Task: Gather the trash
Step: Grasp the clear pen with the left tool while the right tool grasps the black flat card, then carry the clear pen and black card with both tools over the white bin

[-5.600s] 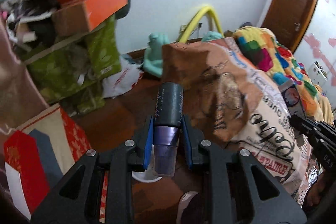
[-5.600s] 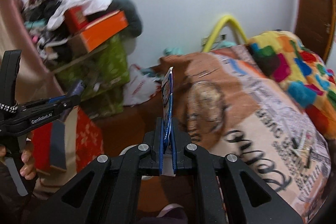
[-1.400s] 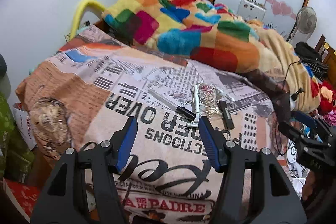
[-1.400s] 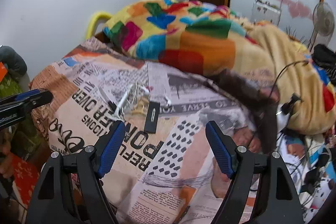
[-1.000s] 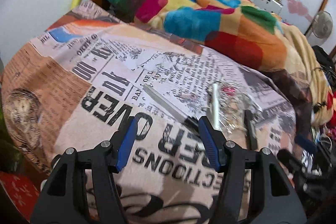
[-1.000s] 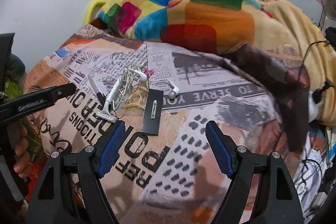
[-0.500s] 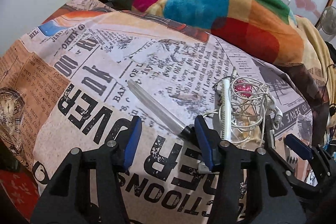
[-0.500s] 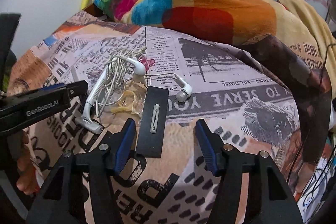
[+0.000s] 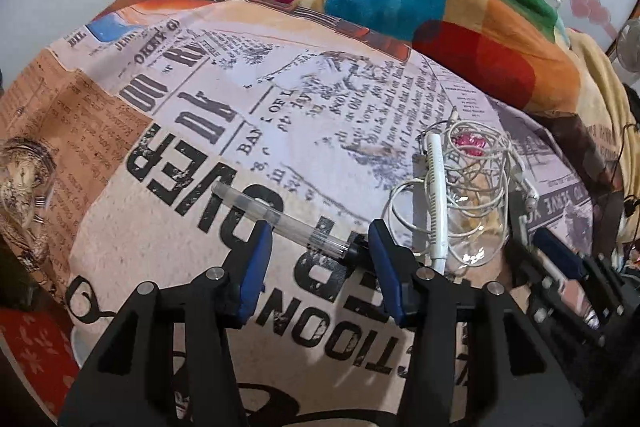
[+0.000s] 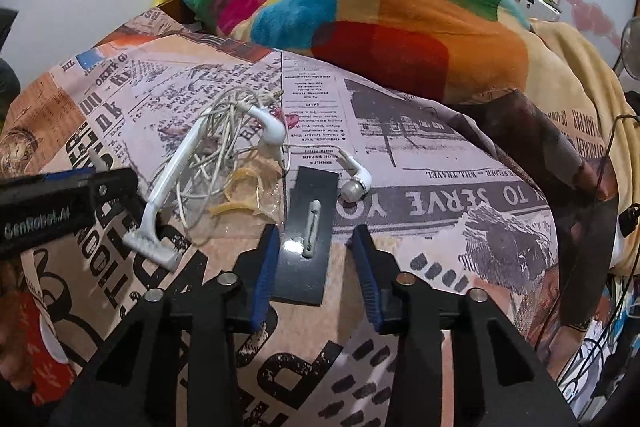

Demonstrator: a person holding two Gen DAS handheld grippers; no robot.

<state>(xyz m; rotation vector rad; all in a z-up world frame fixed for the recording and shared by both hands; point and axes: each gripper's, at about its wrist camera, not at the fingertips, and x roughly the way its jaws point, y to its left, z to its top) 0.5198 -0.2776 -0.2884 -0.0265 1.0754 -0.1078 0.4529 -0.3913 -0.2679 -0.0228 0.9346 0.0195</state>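
A clear plastic tube with a dark cap (image 9: 280, 217) lies on the newspaper-print bedcover (image 9: 280, 115). My left gripper (image 9: 318, 257) is open low over the cover, its jaws on either side of the tube's capped end. A flat black card with a small white clip (image 10: 310, 227) lies on the cover, its near end between the jaws of my open right gripper (image 10: 316, 259). A white razor (image 10: 168, 187), tangled white earphones (image 10: 240, 135) and a clear wrapper with yellow bits (image 10: 240, 199) lie between the two grippers. The razor (image 9: 436, 195) and earphones (image 9: 480, 163) also show in the left wrist view.
A multicoloured patchwork blanket (image 10: 360, 7) is piled on the far side of the bed. A dark brown cloth (image 10: 540, 147) and black cables (image 10: 616, 155) lie at the right. The bed edge drops off at the left over a red patterned item (image 9: 32, 351).
Both grippers have dropped their earlier items, swung from the cluttered corner to the bed, and come down close: the left around the tube, the right around the black card, jaws narrowing slightly.
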